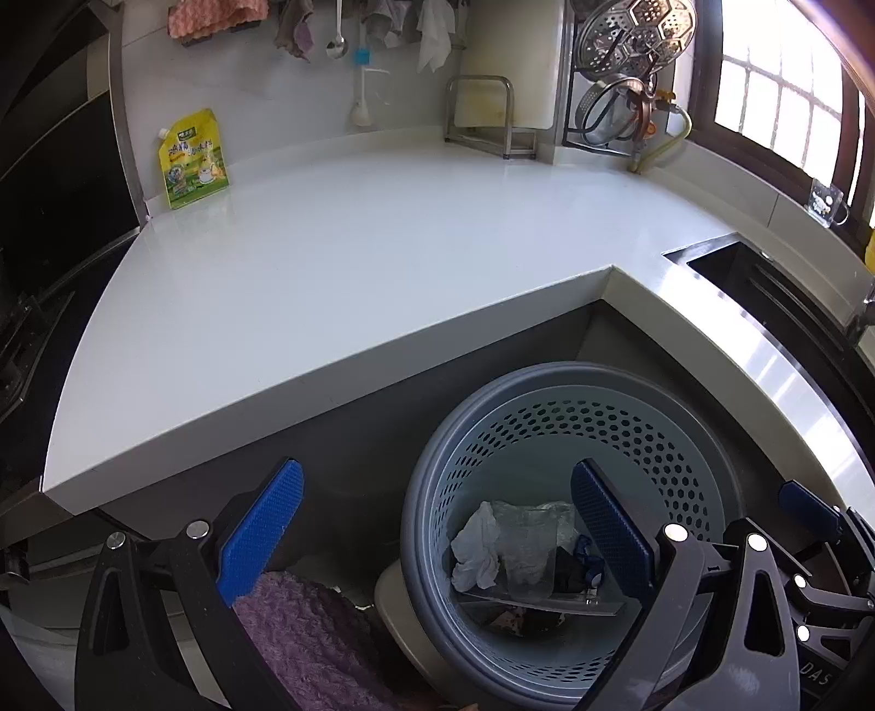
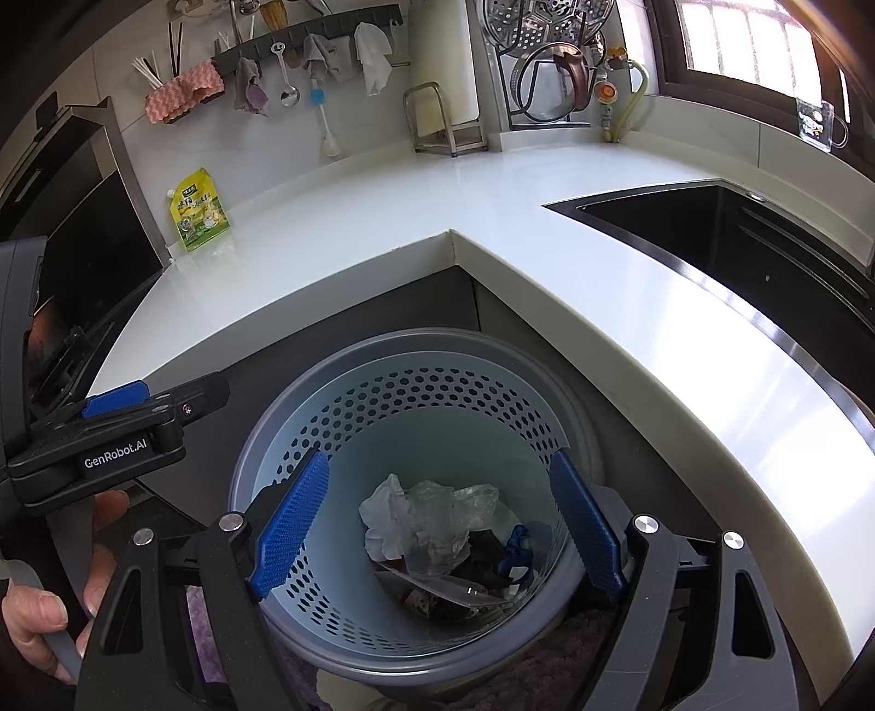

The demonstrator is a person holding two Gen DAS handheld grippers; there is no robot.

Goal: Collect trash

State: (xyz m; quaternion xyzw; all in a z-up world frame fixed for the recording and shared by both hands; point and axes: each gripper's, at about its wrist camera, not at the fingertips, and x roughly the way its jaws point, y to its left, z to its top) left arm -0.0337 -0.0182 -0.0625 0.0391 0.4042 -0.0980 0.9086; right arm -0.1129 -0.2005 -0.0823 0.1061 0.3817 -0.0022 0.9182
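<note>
Left gripper (image 1: 437, 538): black angular linkage arms with triangular cutouts, round silver pivot screws, blue stud-textured pads (image 1: 261, 533) on both fingers, one arm grey. Right gripper (image 2: 437, 522): same black frame, silver bolts, blue dimpled pads (image 2: 292, 522). Seen from the right wrist view, the left unit's black body carries white "GenRobot.AI" lettering, a grey handle, and a bare-skinned hand (image 2: 60, 590) with pale nails.

Light: we see daylight from the window (image 2: 754, 38), upper right.
Glare: tabletop (image 2: 629, 306) shines.
Edges: fisheye-bent, dark corners.
Focus: sharp.
</note>
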